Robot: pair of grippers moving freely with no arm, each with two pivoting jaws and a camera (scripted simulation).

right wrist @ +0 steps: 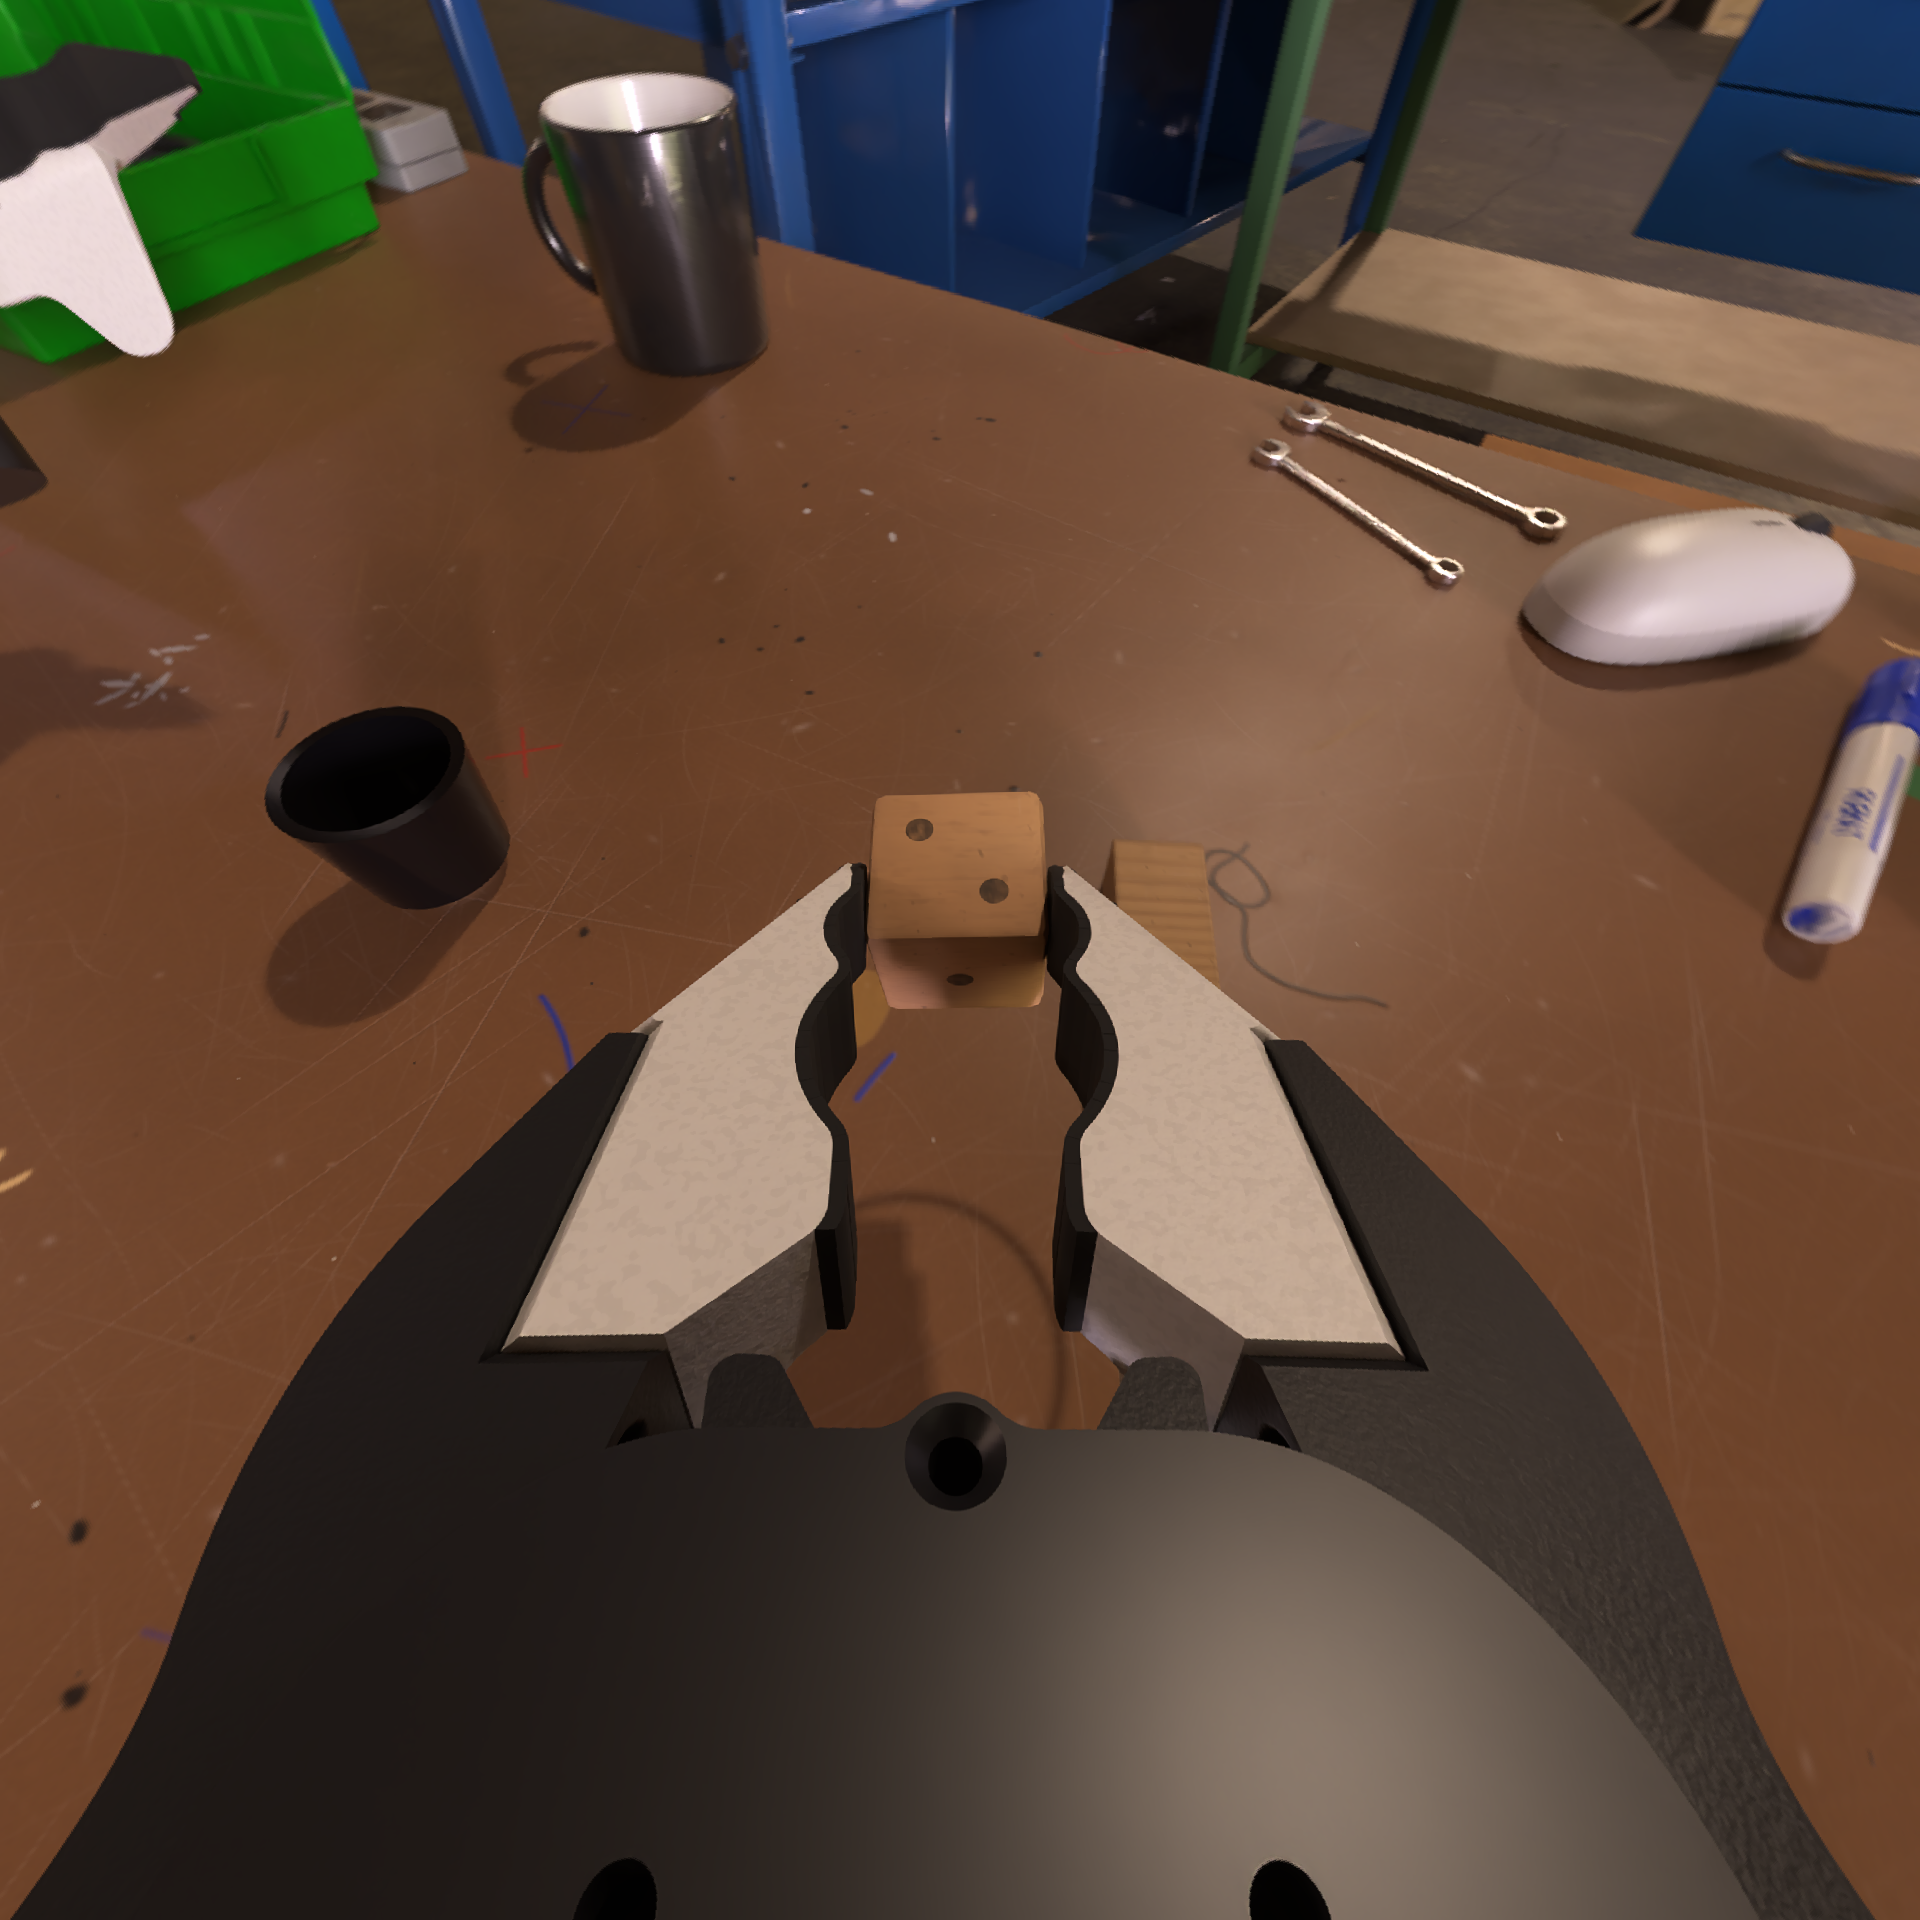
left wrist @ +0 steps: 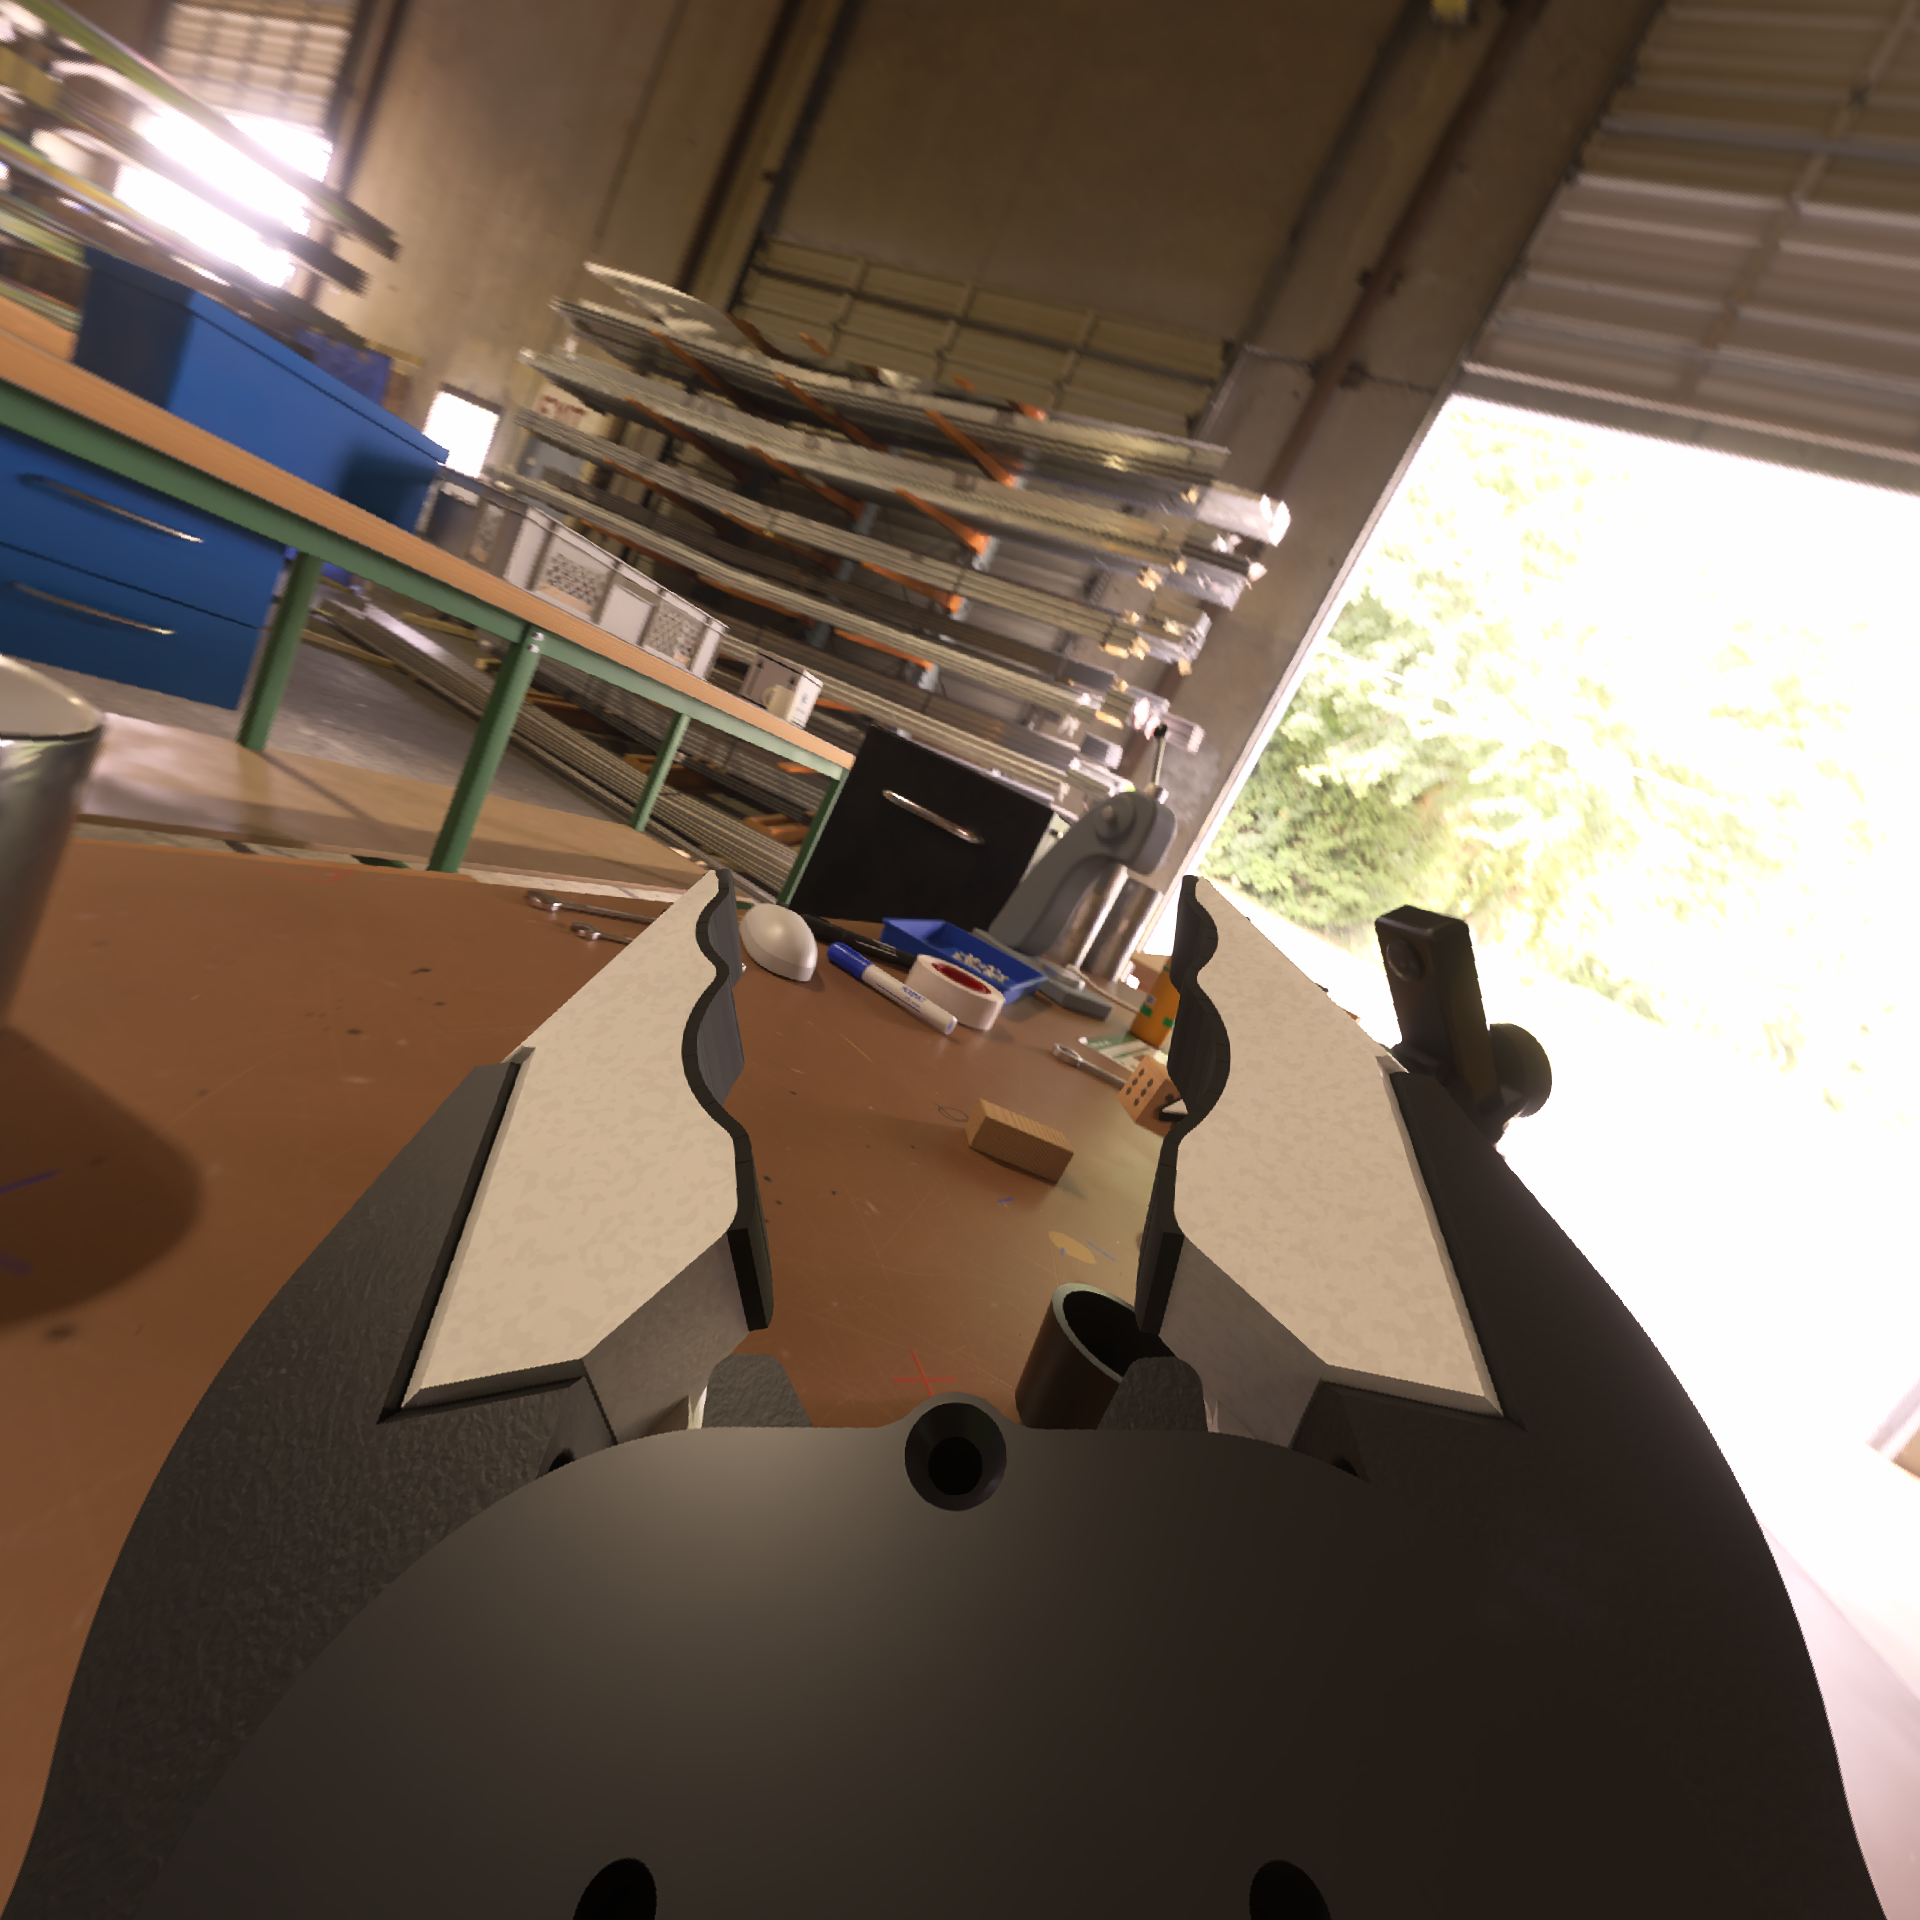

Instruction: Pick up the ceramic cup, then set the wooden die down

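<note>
Wooden die (right wrist: 956,862) clamped between the fingers of the right gripper (right wrist: 956,894), two pips on the upper face, one on the face below; apparently held a little clear of the brown worktop (right wrist: 935,582), not yet set down. Just beside it to the right, a small wooden block (right wrist: 1164,904) lying flat. To the left, standing upright and well apart from the die, a black tapered cup (right wrist: 384,805) with no handle, probably the ceramic cup of the task, not yet picked up. Farther back, a glossy grey mug (right wrist: 649,223) with a handle, and a green bin (right wrist: 260,208) at the corner. Left gripper (left wrist: 954,894) with fingers wide apart and nothing between them, hovering low with the black cup close under its right finger, off to one side of the gap and partly hidden. Likely trouble from here: closing or descending with the cup so far off-centre, and so knocking it over or pushing it along instead of gripping it; a smooth tapered wall slipping out of a light squeeze. For the die: release from any height and a tumble away; a descent drifting right, ending tilted on the block's edge.
</note>
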